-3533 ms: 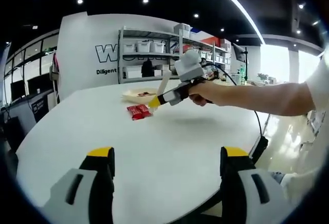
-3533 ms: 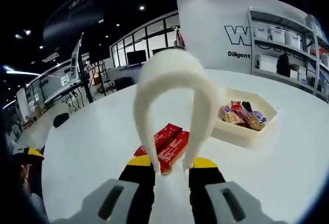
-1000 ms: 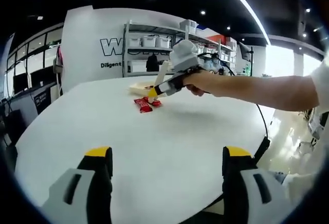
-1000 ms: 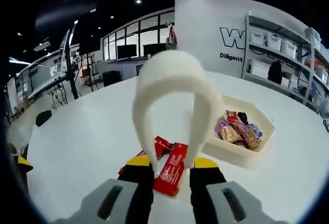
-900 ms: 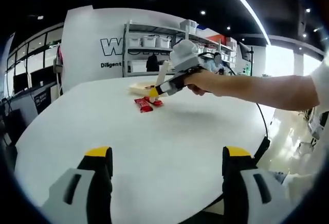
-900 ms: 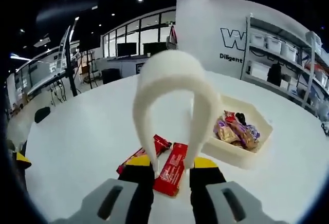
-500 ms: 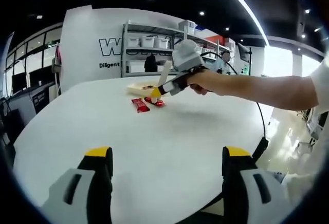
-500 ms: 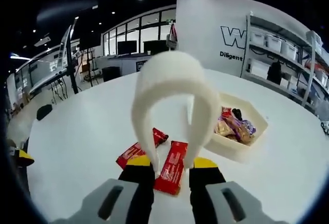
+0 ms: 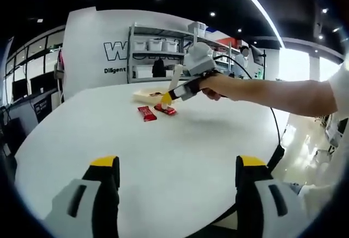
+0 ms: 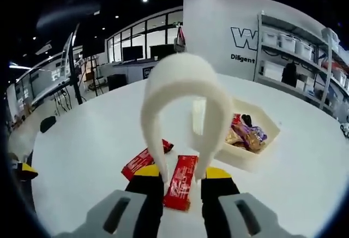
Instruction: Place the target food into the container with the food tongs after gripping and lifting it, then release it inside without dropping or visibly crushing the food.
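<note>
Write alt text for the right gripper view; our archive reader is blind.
The right hand-held gripper holds white food tongs over a red snack bar on a white table. A second red bar lies beside it; a white container of wrapped snacks sits beyond.

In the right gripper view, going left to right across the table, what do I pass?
The farther red snack bar → the red snack bar lying between the tips of the white food tongs → the white hexagonal container holding wrapped snacks.
</note>
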`<state>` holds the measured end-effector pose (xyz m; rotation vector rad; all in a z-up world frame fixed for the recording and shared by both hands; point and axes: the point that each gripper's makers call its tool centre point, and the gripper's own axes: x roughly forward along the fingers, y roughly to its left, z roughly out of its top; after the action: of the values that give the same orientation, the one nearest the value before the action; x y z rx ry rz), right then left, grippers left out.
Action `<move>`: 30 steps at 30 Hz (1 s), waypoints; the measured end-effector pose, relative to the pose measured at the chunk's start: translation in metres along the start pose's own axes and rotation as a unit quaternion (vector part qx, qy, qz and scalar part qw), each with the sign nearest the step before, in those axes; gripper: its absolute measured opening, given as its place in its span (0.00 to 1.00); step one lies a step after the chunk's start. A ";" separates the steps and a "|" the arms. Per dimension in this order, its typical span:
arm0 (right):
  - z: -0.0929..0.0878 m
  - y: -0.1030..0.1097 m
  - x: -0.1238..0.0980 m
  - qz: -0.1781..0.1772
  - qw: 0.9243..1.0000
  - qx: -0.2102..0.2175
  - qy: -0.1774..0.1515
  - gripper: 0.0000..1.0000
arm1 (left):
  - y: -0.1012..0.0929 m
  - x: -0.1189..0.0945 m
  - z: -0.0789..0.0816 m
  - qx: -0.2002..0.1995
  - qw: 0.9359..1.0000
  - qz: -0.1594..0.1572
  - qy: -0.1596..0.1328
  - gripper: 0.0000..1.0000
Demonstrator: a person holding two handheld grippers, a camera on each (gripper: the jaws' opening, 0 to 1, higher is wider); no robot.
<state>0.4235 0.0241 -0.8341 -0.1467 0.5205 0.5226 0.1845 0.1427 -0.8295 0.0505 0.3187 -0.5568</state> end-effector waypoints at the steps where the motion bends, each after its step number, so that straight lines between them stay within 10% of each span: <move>1: 0.000 0.000 0.001 0.000 1.000 0.000 0.000 0.20 | 0.001 0.000 0.000 -0.001 1.000 0.000 0.000 0.86; 30: -0.008 -0.004 0.019 -0.003 1.000 0.018 0.015 0.19 | 0.010 -0.005 -0.004 -0.005 1.000 0.009 0.003 0.85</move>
<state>0.4361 0.0268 -0.8503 -0.1223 0.5571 0.5053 0.1847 0.1539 -0.8320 0.0449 0.3267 -0.5367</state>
